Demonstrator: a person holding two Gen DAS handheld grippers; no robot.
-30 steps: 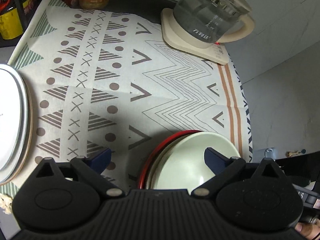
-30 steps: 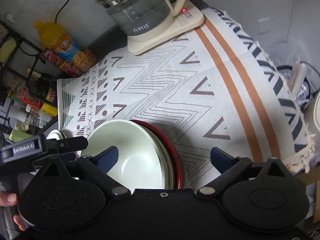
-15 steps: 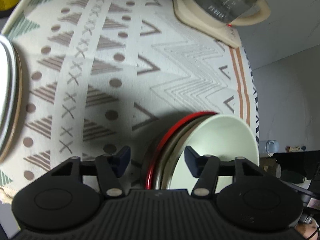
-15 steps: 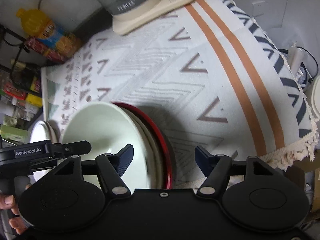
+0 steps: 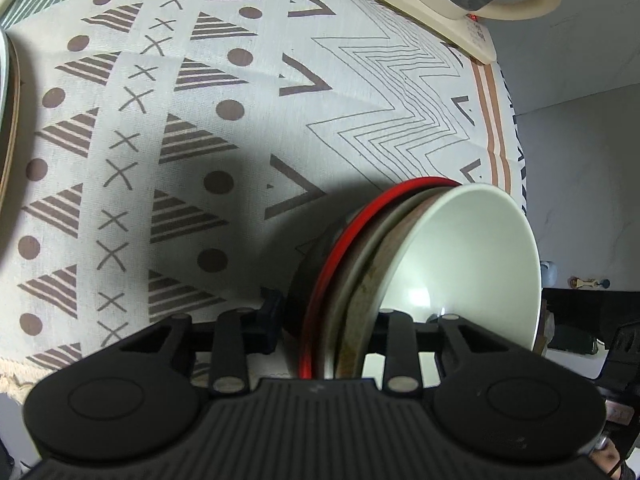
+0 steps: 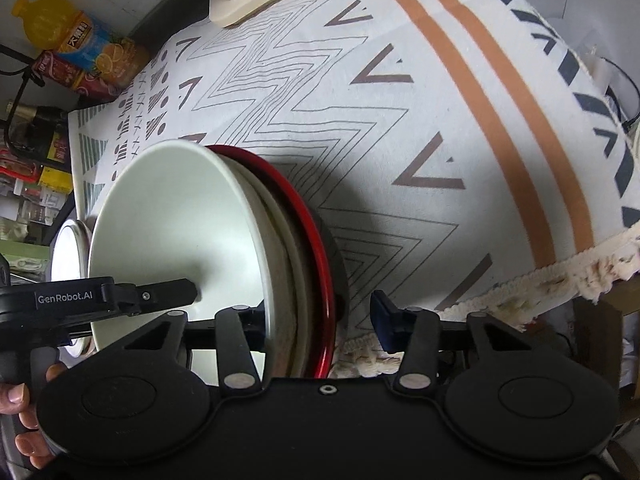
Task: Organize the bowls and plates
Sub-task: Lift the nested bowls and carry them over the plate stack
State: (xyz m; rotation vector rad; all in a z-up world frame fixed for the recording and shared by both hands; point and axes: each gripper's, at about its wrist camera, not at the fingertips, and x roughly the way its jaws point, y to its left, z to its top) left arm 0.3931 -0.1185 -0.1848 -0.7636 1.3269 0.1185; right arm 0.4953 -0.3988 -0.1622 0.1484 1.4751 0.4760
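We're right over the stack now: a pale green bowl (image 5: 460, 256) sits nested on top of a couple of others, and a red-rimmed bowl (image 5: 340, 248) with a dark outer wall sits at the bottom. The stack stands on the patterned cloth (image 5: 160, 120) that covers the table, near the fringed front edge.

The left hand-held gripper (image 5: 328, 312) straddles the stacked rims, and its jaws have just been closing. Its outer blue pad is right at the dark wall and its inner finger is down inside the green bowl, hidden by the rims. We can't tell whether it is pressing.

The right hand-held gripper (image 6: 318, 318) is on the opposite side of the stack, and its jaws have just been closing too. One finger is inside the green bowl, while the outer blue pad stands clear of the dark wall with cloth showing between. So it isn't gripping, and the rims sit between parted jaws.

From the right wrist we see a hand (image 6: 20, 408) holding the left tool. Beyond the bowls are a pile of plates (image 6: 66, 248), the kettle base (image 5: 420, 4) at the far side of the cloth, and an orange drink bottle (image 6: 60, 32).
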